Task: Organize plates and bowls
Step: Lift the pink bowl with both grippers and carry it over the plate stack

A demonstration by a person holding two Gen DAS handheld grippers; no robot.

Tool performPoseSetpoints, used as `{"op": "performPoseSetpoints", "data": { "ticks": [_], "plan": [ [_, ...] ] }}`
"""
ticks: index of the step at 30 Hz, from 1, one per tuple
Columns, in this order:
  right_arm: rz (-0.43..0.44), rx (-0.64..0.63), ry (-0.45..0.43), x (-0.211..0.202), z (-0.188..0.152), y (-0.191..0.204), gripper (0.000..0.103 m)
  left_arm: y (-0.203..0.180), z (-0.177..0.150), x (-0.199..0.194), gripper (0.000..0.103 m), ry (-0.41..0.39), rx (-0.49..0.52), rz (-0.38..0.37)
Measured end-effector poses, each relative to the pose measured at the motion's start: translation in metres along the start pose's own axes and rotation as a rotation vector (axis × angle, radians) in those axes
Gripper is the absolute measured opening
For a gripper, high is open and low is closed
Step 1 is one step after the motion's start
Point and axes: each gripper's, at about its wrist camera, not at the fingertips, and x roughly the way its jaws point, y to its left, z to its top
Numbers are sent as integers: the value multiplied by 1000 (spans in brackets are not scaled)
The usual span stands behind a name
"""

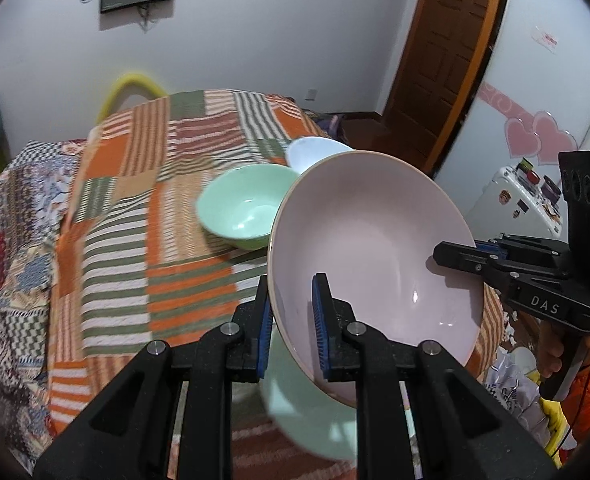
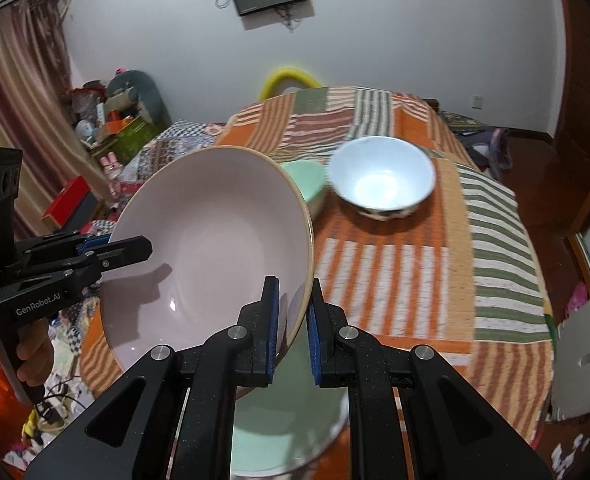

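Note:
A large pink plate point(image 1: 375, 248) is held tilted in the air above the table by both grippers. My left gripper point(image 1: 293, 326) is shut on its near rim; it also shows in the right wrist view point(image 2: 135, 250). My right gripper point(image 2: 295, 328) is shut on the opposite rim of the pink plate point(image 2: 215, 248); it shows in the left wrist view point(image 1: 451, 258). A pale green plate point(image 2: 287, 420) lies on the table right under the pink one. A green bowl point(image 1: 247, 212) and a white bowl point(image 2: 383, 180) stand upright further back.
The round table has a striped orange and green cloth point(image 1: 155, 200). A patterned bed or sofa point(image 1: 11, 240) lies to the left. A wooden door point(image 1: 447, 52) and a white fridge point(image 1: 535, 80) stand to the right. Clutter lies on the floor point(image 2: 107, 136).

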Motion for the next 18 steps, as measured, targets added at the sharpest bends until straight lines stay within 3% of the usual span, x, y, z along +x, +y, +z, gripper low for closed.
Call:
{"op": "performPoseSetpoints", "data": {
  "ticks": [10,18],
  "plan": [
    [79,-60,29,22,-2,54,12,49,-36,-37,18,-15,-76,79],
    [136,-103,77,53,-2,92,12,91,-67,-42,18,17,-151,134]
  ]
}}
